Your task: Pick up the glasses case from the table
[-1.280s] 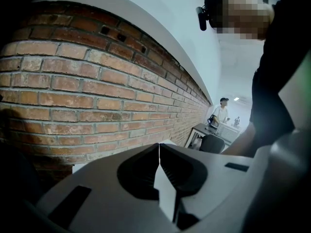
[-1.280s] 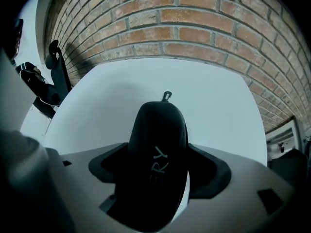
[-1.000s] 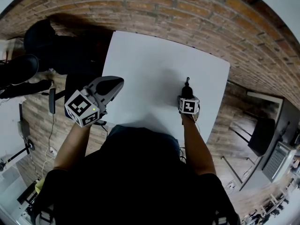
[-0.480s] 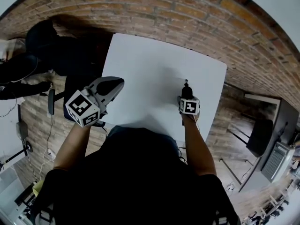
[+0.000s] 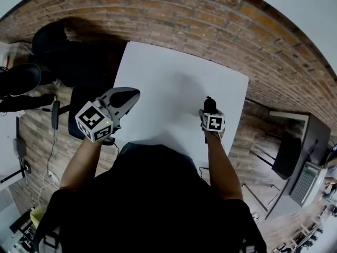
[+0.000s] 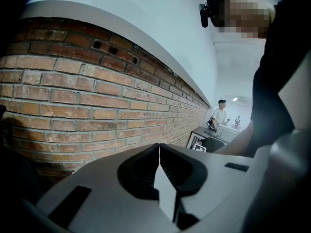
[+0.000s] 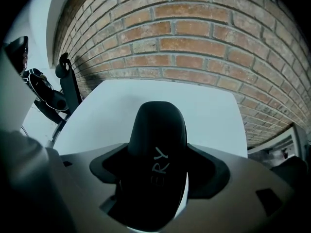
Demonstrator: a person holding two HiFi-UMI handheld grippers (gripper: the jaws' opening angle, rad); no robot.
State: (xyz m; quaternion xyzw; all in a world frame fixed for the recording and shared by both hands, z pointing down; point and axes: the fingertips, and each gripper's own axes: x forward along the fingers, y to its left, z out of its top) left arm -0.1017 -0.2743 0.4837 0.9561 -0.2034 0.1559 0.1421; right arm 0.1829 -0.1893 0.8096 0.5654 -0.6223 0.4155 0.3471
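My right gripper point(image 7: 158, 181) has its jaws clamped on the glasses case point(image 7: 156, 144), one jaw on each long side. The black case fills the gap between them. Its rounded end sticks out past the jaw tips, and the pale letters "ERY" run along its upper face. In the head view I hold this gripper over the right part of the table point(image 5: 174, 73), close to the table's near edge, and the case points away from me across the white top. In the right gripper view, the top shows beyond the case's far end and on both sides of it. I cannot tell whether the case's underside touches the table or hangs clear of it. My left gripper point(image 6: 159, 152) has its jaws pressed together with nothing between them; only a thin seam shows where the two pads meet. In the head view it hovers at the table's left edge, tilted, with its marker cube point(image 5: 95, 122) toward me and off the table's near left corner. A brick wall point(image 5: 210, 15) runs along the table's far side. Beyond the table's right side lies wooden floor point(image 5: 253, 141). In the left gripper view, far down that wall, a person point(image 6: 219, 113) sits in a bright room.
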